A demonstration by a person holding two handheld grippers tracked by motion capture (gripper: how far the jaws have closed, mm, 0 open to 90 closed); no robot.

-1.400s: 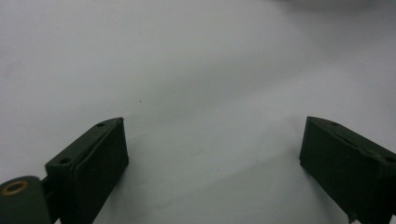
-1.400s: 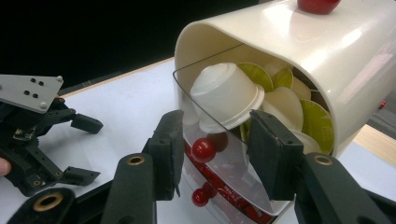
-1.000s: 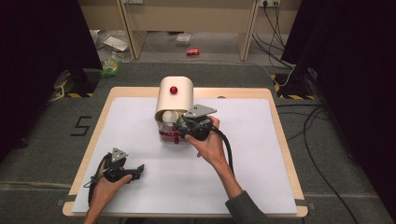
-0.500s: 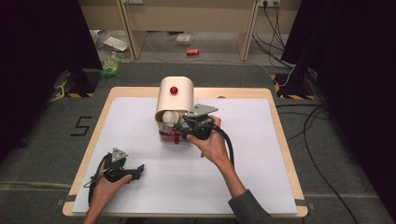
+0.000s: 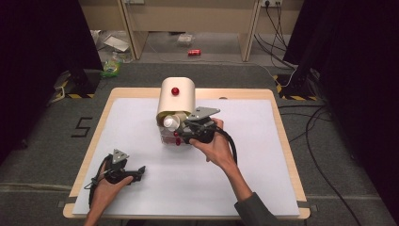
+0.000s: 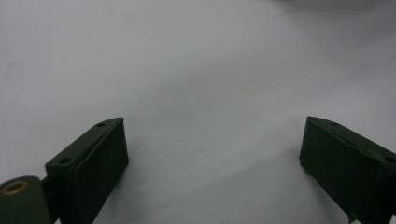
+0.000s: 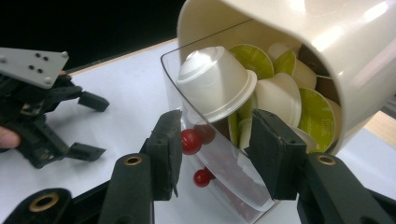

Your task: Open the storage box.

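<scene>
High view: right gripper [image 5: 180, 133] sat at the mouth of the cream capsule dispenser [image 5: 177, 98], w/ its jaws around the clear drawer [image 5: 170, 136] at the front. Compared w/ 1.0 s and 0.5 s ago almost nothing had changed: the hand had edged a touch toward the drawer, dispenser in the same spot at the back-centre of the white table [image 5: 244, 155]. Left gripper [image 5: 134, 173] had stayed parked near the front-left corner, well apart from the work. That suggests a pause at the grasp, prob. lining up before closing, so the task was barely advancing.

Left gripper view: jaws stood wide apart, nothing between them, just bare table surface [image 6: 201, 93] below.

Right gripper view: jaws part-open, either side of the drawer's clear wall [image 7: 219, 154]; not pinched yet as far as I could tell. A white coffee capsule [image 7: 212, 81] lay on top of the pile of green-lidded capsules [image 7: 313, 112] inside the tilted-open drawer. Small red knobs [image 7: 190, 141] showed just by the left jaw. The left gripper showed farther off on the table.
</scene>
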